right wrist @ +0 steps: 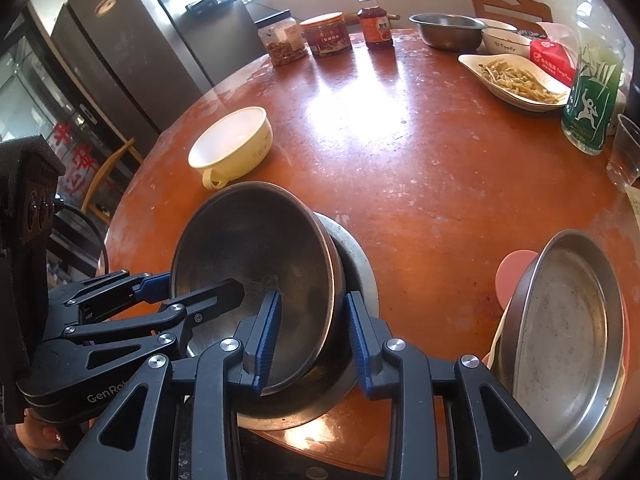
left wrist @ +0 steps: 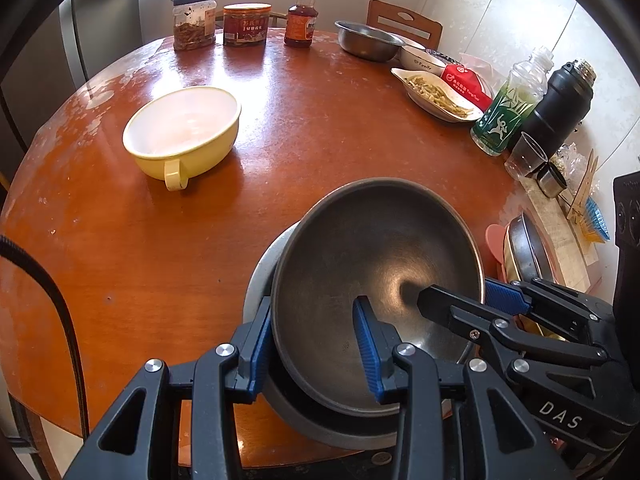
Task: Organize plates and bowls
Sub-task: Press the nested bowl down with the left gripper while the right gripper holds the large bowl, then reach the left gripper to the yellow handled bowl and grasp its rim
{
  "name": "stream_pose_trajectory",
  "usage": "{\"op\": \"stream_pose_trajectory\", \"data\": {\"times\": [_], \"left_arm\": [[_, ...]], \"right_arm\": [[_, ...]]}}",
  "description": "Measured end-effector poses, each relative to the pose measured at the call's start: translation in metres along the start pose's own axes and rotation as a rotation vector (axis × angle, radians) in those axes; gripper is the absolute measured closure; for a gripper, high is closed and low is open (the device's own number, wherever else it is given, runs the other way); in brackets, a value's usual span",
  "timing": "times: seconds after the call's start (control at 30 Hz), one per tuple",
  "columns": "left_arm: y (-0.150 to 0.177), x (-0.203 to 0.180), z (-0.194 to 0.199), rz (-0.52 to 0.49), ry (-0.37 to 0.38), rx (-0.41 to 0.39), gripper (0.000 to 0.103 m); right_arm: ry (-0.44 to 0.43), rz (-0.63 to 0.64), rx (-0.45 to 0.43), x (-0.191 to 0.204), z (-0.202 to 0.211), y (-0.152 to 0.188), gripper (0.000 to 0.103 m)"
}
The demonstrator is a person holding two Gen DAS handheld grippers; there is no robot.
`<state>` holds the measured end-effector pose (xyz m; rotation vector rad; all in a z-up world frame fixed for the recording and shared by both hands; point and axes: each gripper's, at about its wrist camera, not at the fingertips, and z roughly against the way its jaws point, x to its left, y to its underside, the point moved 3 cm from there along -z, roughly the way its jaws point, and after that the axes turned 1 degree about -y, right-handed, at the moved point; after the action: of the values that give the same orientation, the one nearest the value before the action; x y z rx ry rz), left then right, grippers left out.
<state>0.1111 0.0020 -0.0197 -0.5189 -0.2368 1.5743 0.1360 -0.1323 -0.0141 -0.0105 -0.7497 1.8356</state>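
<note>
A dark steel bowl sits tilted inside a wider steel bowl at the near edge of the round table. My left gripper is shut on the tilted bowl's rim, one pad outside and one inside. My right gripper straddles the opposite side of the rim, with a slim gap beside its pads, so it stands open. A yellow bowl with a handle stands alone further back on the left. A steel plate leans at the table's right edge.
Along the back of the brown table stand two jars, a sauce bottle and a steel basin. On the right are a dish of food, a green bottle, a black flask and a plastic cup.
</note>
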Motion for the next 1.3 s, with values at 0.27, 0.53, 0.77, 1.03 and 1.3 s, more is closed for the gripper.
{"op": "stream_pose_trajectory", "data": {"times": [0.27, 0.53, 0.77, 1.03, 1.3], "left_arm": [[0.002, 0.001, 0.001, 0.003, 0.008, -0.003, 0.064], [0.003, 0.005, 0.011, 0.012, 0.032, -0.029, 0.064], [0.001, 0.019, 0.032, 0.031, 0.017, -0.087, 0.058], [-0.015, 0.074, 0.046, 0.122, -0.059, -0.135, 0.057], [-0.049, 0.131, 0.049, 0.182, -0.132, -0.166, 0.057]], "right_arm": [[-0.009, -0.002, -0.002, 0.0, 0.0, 0.0, 0.066], [0.029, 0.015, -0.051, 0.004, 0.012, -0.003, 0.049], [0.08, 0.063, -0.144, 0.012, 0.031, -0.019, 0.033], [0.079, 0.119, -0.195, 0.045, 0.024, -0.065, 0.029], [0.043, 0.119, -0.121, 0.08, -0.019, -0.117, 0.029]]}}
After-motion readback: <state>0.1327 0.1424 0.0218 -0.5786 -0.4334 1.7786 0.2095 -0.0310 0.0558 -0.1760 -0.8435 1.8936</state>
